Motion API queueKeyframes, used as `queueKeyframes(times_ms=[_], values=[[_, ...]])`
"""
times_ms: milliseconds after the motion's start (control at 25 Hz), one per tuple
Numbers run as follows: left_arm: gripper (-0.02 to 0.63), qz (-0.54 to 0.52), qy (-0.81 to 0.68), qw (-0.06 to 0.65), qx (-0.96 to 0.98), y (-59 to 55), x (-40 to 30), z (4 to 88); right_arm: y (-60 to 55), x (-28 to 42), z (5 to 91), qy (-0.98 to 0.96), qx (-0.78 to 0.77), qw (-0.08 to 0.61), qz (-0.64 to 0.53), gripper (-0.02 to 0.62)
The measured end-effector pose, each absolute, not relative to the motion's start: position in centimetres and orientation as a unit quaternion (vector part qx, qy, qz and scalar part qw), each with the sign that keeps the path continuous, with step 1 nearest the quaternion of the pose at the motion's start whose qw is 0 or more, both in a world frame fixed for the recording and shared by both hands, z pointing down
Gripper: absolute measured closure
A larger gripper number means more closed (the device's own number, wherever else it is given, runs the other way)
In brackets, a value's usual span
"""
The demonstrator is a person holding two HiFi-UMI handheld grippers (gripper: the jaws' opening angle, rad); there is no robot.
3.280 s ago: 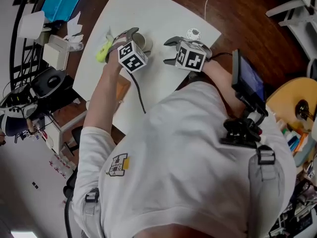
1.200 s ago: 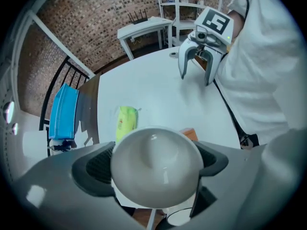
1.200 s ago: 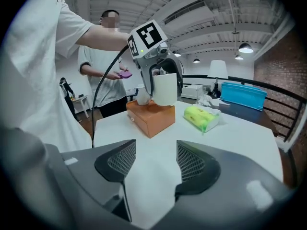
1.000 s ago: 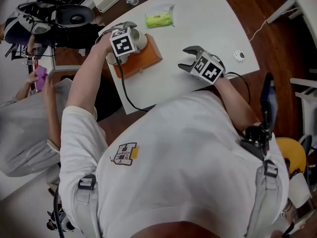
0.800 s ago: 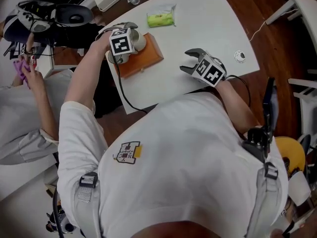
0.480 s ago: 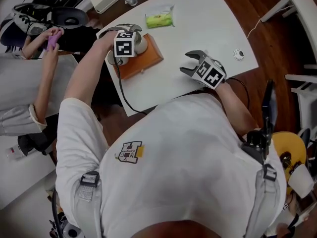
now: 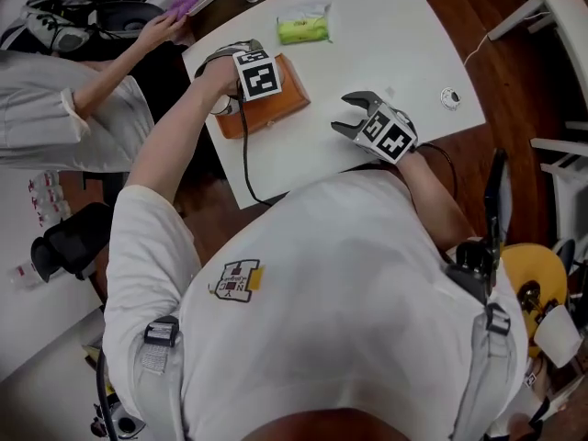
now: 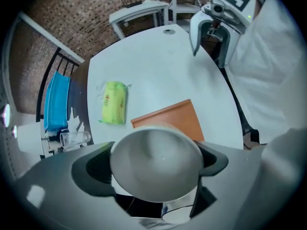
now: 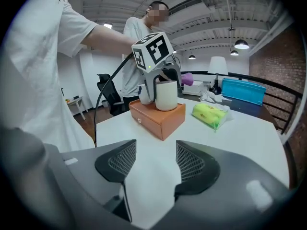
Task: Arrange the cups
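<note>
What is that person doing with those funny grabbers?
The person holds a tool in each hand. The left tool is shut on a white cup that stands on the orange box, next to another cup. The right tool is open and empty over the white table.

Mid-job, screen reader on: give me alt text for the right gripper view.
The right gripper hangs open and empty over the white table, its fingers apart. Ahead, the left gripper grips a white cup standing on an orange box, with a green packet to the box's right.
</note>
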State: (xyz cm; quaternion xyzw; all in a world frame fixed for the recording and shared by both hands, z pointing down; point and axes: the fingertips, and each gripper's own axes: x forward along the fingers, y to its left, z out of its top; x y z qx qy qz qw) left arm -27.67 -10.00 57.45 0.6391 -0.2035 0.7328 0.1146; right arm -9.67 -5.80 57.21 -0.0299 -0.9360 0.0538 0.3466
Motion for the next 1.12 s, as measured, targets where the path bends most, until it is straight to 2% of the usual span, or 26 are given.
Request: queueKeyframes(times_ms=[600,1120], values=[[0.107,0.679,-0.372,0.348,0.528,-8.5,-29.5,57.7,-6.9,-13.4,56.0,-0.941,-0.092,0.326,0.02,0.353],[0.107,0.64,-0.429,0.419,0.48,-9.1,-29.4,57.6,-7.0,-18.3,55.1,-0.938,-0.155,0.309,-0.006,0.353]])
